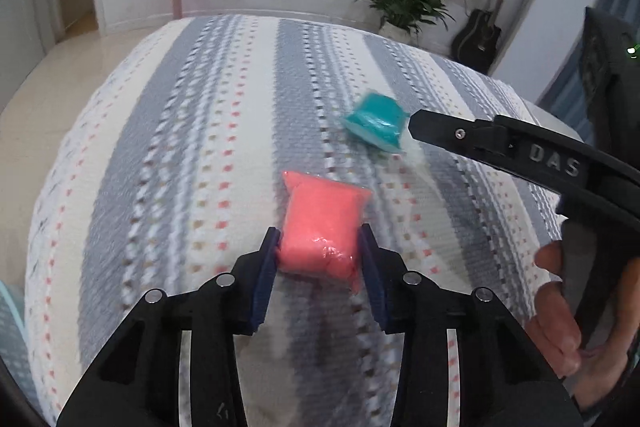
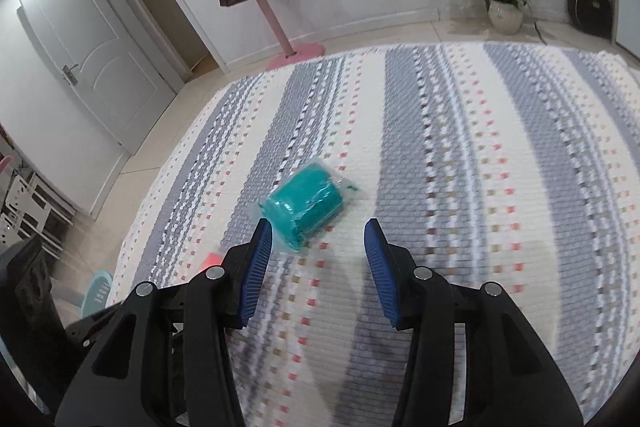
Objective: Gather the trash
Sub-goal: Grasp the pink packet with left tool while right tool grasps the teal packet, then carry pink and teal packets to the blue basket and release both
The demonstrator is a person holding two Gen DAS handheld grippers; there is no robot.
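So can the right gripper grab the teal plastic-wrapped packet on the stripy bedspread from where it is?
Probably yes. The right gripper is open, and the teal plastic-wrapped packet lies just ahead, nearer its left finger. Only bare striped bedspread lies between them. It would need to nudge left and forward first.

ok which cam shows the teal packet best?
Right wrist: the teal packet lies whole and fairly sharp on the striped cloth, just ahead of the open right gripper. Left wrist shows it smaller, blurred, off-centre.
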